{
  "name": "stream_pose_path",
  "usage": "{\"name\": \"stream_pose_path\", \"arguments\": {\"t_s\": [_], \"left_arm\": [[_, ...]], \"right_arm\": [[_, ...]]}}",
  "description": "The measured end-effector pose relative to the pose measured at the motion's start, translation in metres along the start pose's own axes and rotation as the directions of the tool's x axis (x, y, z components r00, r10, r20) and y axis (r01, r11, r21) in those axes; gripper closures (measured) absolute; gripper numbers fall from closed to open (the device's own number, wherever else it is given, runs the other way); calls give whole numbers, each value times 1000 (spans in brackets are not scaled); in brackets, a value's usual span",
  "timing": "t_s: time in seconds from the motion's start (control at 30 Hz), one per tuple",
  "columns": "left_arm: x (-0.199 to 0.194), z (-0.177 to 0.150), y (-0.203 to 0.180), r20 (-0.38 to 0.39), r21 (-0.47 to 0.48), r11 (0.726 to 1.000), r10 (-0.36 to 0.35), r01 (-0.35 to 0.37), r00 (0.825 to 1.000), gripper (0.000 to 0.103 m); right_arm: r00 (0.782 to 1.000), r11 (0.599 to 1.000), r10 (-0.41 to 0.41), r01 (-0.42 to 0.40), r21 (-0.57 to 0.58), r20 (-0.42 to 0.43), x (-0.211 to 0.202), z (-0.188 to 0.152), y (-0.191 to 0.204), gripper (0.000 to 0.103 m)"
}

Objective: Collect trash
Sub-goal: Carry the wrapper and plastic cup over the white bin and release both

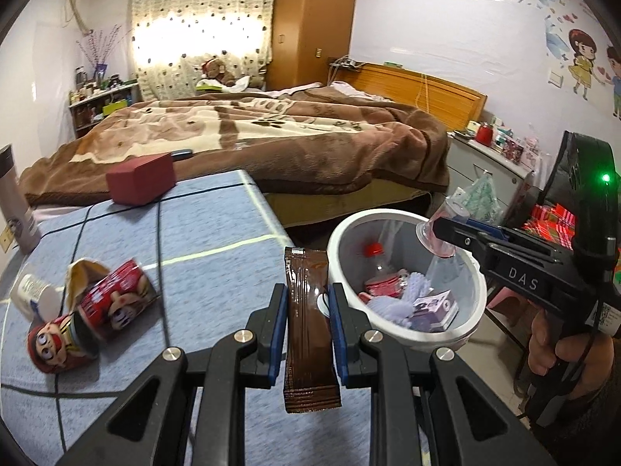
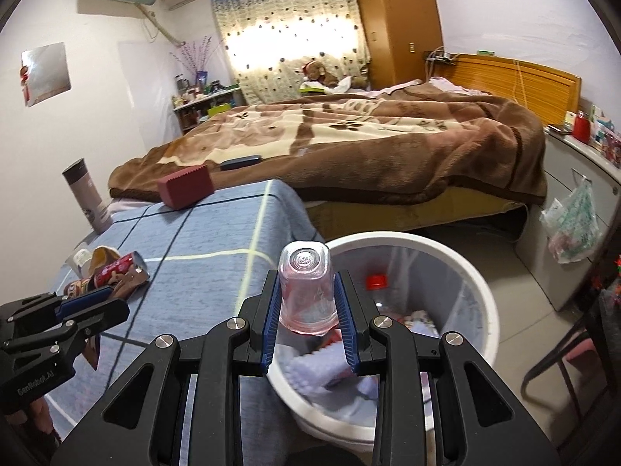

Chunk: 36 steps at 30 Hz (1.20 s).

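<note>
The white trash bin (image 1: 407,272) beside the blue-clothed table (image 1: 217,233) already holds a red-capped bottle (image 1: 378,262), a small carton (image 1: 436,306) and pale wrappers, so collecting looks well underway. The right gripper (image 2: 306,303) pinches a clear cup (image 2: 306,291) over the bin's rim at about 10 o'clock. The left gripper (image 1: 306,322) pinches a brown sachet (image 1: 308,330) above the table edge, the bin at its 2 o'clock. Left to gather: red cartoon cans (image 1: 97,310) and a white tub (image 1: 33,295) at 9 o'clock. A black cable (image 1: 159,252) crosses the table near them; a maroon box (image 1: 141,178) sits at 11 o'clock.
</note>
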<state>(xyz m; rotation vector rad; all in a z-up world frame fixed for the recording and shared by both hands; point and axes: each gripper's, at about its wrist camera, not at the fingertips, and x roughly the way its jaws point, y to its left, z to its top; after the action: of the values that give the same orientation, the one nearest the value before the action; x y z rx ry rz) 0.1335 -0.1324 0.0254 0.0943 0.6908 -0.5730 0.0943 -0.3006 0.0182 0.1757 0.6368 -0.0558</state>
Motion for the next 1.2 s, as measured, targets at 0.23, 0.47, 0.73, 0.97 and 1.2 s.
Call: {"name": "stream_pose_path", "arguments": {"t_s": [0.23,0.47,0.73,0.97,1.2], "left_arm": [[17,9,-19,-17,16,999,-49,49,999,80],[37,15,-41,-42,39,996,-81,83,996,80],[53,19,-55,-61,62,995,-80,84,995,80],[70,21,-65,-85,73,994,-81,87,993,80],[82,19,-69,-108,69,993,-87,95,990,80]], "right_arm": [[999,998,-42,43,35,-12,0,-2,-25,74],[996,995,-77,79,65,-32,4,-6,-45,74],[994,992,-96,100,83,-57,9,-11,-57,74],[990,989,-109,117,95,-87,17,-15,-67,73],[987,988,-115,125,86,-113,25,-16,-70,73]]}}
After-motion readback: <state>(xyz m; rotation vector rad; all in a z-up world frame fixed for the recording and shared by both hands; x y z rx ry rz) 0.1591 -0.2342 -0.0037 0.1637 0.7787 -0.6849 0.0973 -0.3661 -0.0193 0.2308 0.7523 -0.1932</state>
